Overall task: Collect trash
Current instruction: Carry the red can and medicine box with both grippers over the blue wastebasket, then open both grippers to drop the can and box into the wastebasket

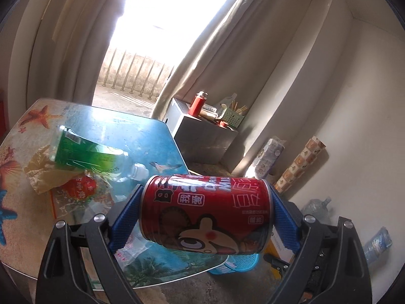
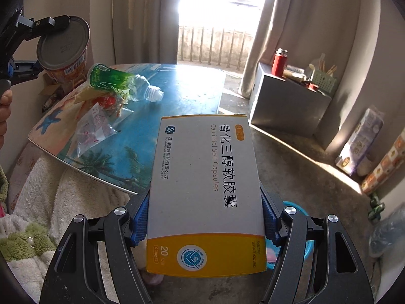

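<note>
A red can is pinched end to end by the left gripper, & a pill box is pinched by the right gripper's jaws, both held off the surface. A drop into the blue bin is likely needed next; a bottle & wrappers are left.

Counted: one red can between the left hand-held gripper's pads; one medicine box between the right's. Beyond them on the table: one green-labelled bottle, one yellow wrapper, two clear plastic bags.
</note>
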The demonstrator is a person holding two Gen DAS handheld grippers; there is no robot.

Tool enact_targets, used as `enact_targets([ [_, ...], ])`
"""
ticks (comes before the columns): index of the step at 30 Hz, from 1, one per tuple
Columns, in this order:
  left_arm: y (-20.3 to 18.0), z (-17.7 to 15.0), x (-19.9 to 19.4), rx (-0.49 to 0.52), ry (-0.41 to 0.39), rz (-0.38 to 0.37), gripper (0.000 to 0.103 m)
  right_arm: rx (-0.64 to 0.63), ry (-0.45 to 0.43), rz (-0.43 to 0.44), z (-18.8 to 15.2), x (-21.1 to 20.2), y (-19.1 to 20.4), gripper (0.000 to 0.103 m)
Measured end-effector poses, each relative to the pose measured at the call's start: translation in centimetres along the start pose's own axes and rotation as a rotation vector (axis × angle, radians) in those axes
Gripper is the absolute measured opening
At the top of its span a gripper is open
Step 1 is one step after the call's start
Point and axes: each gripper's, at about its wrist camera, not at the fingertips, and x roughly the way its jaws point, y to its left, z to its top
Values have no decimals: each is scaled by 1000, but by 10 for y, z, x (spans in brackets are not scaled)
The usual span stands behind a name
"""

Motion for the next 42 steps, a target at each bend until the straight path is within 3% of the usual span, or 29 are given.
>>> enact_targets([
  [9,-89,-42,82,86,209,-217,91,239,69,-223,-81,-37,-90,67],
  [15,-153,-88,154,152,395,-304,91,404,155,-264,-130,-26,-134,67],
  [22,-198,-153,260,197,629,-254,91,537,244,-229,-157,22,-170,67],
  [28,-200,-207,350,158,843,-152,91,655,320,-178,-167,70,-196,67],
  [32,-199,-230,393,116,934,-101,91,724,372,-148,-170,100,-210,67],
  [35,-191,-234,410,47,955,-89,91,751,418,-158,-171,121,-219,67],
  [42,-182,-204,398,10,863,-134,93,778,493,-184,-175,156,-227,67],
])
